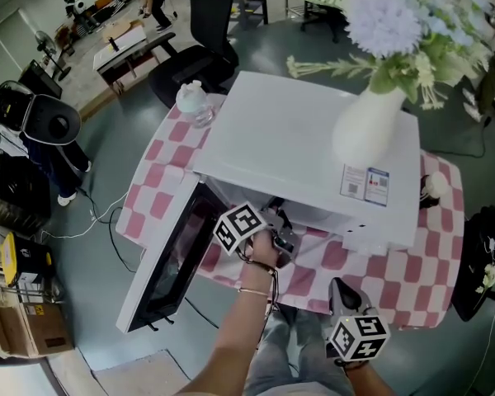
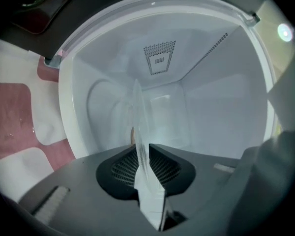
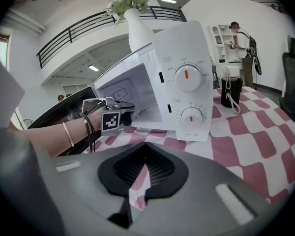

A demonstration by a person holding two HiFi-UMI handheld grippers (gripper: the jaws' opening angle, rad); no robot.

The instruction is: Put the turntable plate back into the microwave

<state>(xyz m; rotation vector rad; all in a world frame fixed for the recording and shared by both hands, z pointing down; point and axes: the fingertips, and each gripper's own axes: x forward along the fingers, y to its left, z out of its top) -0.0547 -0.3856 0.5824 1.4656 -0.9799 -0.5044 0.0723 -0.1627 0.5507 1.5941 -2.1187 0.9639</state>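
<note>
The turntable plate [image 2: 137, 114] is clamped by its rim in the left gripper [image 2: 140, 151], presumably for passing into the microwave [image 2: 216, 107] cavity. The right gripper [image 3: 142, 167] is held closed and empty, clear of the opening.

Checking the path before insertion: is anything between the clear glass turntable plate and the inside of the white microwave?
Nothing visible. The black-windowed door hangs open, the left gripper holds the clear glass turntable plate at the mouth of the white microwave, and its cavity looks bare.
</note>
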